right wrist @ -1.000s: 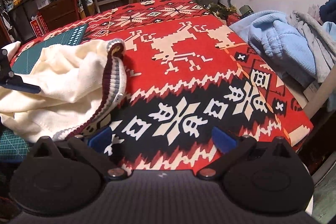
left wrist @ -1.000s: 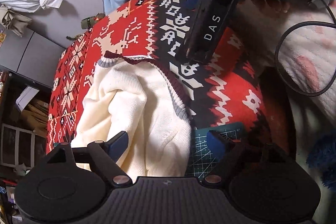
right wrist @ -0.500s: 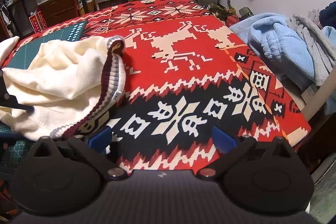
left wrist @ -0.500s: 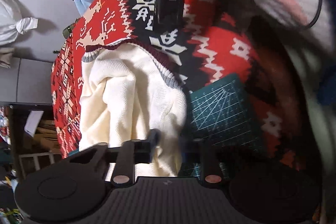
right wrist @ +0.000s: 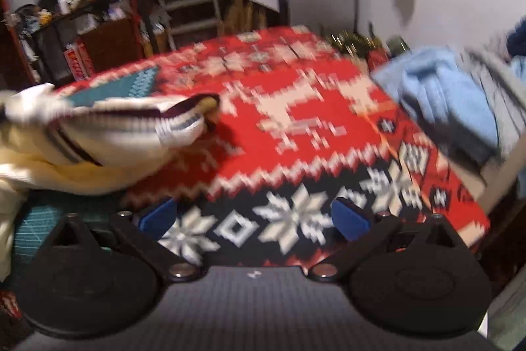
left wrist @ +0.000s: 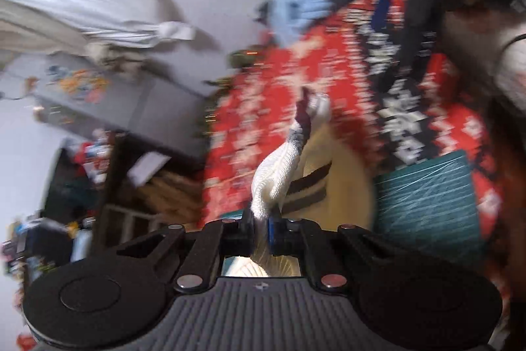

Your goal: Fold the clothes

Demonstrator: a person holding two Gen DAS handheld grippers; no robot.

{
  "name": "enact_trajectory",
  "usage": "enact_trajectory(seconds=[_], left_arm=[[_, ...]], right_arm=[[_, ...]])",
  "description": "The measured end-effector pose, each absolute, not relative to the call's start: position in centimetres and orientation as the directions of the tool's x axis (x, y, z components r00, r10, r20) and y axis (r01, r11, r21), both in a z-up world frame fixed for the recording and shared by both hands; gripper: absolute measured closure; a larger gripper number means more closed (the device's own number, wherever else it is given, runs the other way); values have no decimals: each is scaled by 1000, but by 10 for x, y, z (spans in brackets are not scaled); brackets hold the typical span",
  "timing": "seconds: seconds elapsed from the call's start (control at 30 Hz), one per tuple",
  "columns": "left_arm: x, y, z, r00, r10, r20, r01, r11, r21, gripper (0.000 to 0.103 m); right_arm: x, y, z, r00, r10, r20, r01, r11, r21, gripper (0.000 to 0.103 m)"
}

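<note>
While the left tool pinches the sweater at 6 o'clock | right tool spread, empty | no fold made; all folding left.

A: Sweater? Cream knit, maroon and grey stripes at the hem.
B: Cloth under it?
A: Blanket, red with cream reindeer, black band of white snowflakes at 6 o'clock.
B: Others?
A: Teal gridded cutting mat; light blue towel at 3 o'clock; blue gripper pads.
</note>
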State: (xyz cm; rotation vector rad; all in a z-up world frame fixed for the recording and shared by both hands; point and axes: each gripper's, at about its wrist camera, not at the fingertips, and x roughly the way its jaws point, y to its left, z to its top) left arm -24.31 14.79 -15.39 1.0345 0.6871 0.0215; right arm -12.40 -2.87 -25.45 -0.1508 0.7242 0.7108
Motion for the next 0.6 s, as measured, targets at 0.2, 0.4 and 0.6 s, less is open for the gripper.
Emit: enact_trajectory(seconds=[0.2,0.4,0.6], left_arm=[[-270,202,-124,775,475,-416,102,556,825,95],[-291,245,-132,728,564,-391,-8,577,817,95],[-300,283,-158,673,608,-420,-54,607,793,95]], right_arm=[[-138,-5,-232,532,612,-586,-729,683,51,16],[-140,35,-220,456,691,-561,-817,575,44,28],[-114,94,-219,406,734,-544,-877,481,-5,28]])
